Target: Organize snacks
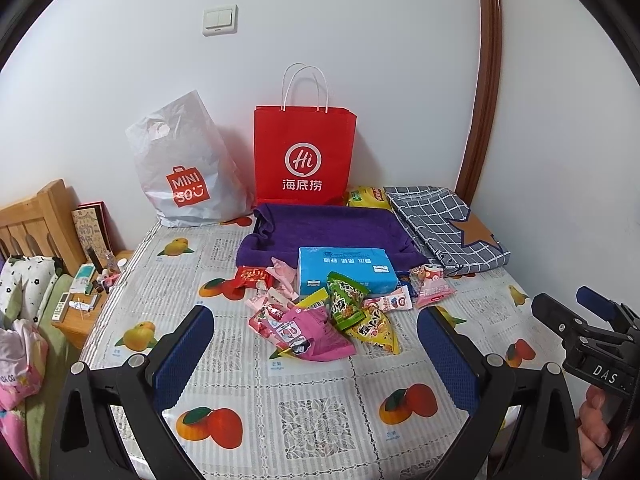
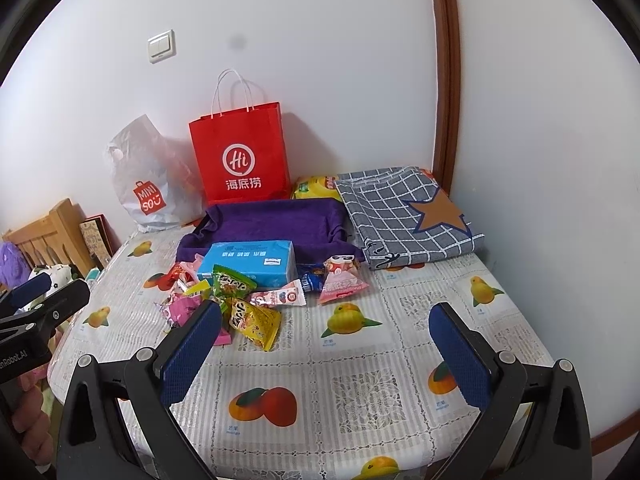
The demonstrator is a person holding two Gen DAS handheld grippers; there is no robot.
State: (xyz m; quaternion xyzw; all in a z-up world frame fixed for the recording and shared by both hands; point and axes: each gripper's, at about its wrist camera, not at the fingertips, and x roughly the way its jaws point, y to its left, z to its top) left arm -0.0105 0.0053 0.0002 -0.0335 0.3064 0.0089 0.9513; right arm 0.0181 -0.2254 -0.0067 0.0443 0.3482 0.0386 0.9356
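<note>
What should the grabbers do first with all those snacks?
Probably ease the left gripper forward and down onto the pink packet, the nearest of the pile. Both grippers are open and empty, hovering above the table, and the snacks lie loose in front of the blue box. The right gripper faces bare tablecloth.

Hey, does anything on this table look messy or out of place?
Yes. The snack packets lie in a loose, overlapping heap in front of the blue tissue pack, some tilted, and the purple towel behind is rumpled.
</note>
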